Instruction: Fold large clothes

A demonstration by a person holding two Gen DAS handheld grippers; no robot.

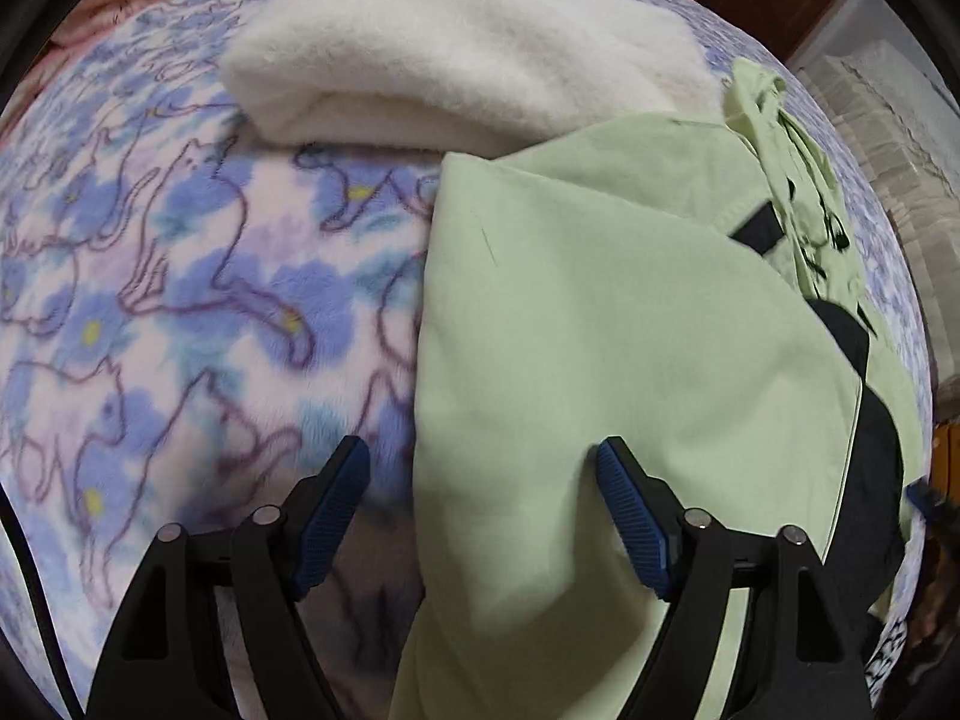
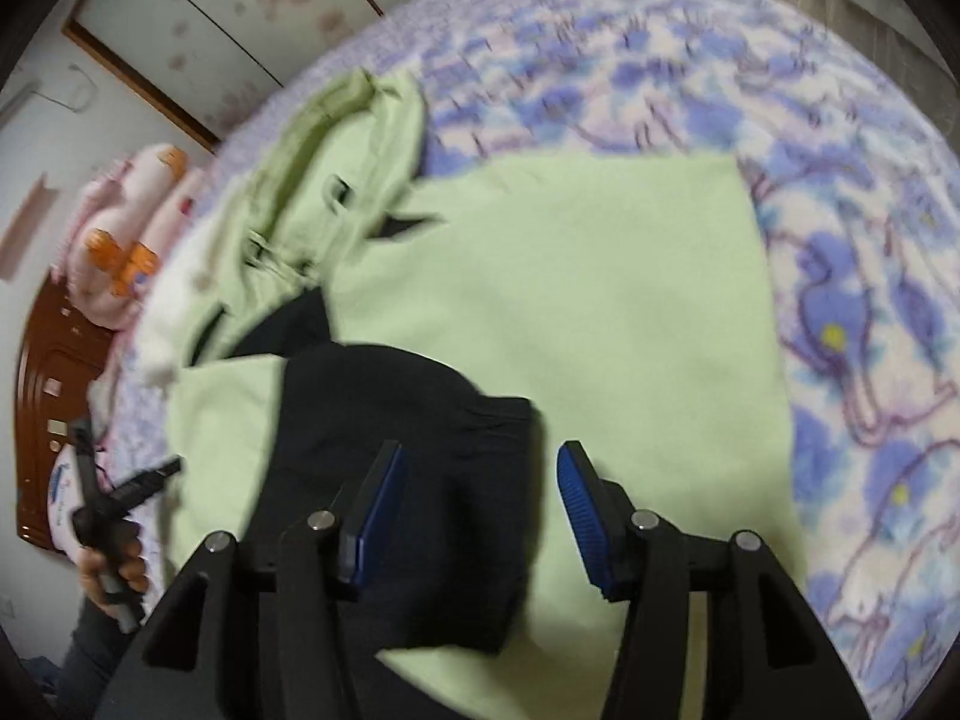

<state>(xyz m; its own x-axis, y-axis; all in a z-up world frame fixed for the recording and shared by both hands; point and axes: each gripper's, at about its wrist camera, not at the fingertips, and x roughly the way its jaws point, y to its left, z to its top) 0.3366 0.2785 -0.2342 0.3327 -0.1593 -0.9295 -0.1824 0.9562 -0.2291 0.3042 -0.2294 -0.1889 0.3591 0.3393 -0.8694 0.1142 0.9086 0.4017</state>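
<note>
Green garment [image 1: 600, 312] on bed [image 1: 150, 300]; left gripper [image 1: 483, 474] jaws wide, straddling its edge, nothing pinched. Right gripper [image 2: 477, 474] jaws half-open, empty, over black sleeve [image 2: 408, 420].

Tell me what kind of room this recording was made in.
Most likely a bedroom: the pale green garment lies on a bed covered by a cat-print fleece blanket, with a carved wooden headboard at its end.

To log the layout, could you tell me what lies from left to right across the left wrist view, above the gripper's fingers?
Blue cat-print fleece blanket → light green garment → its black panel at the right edge.
</note>
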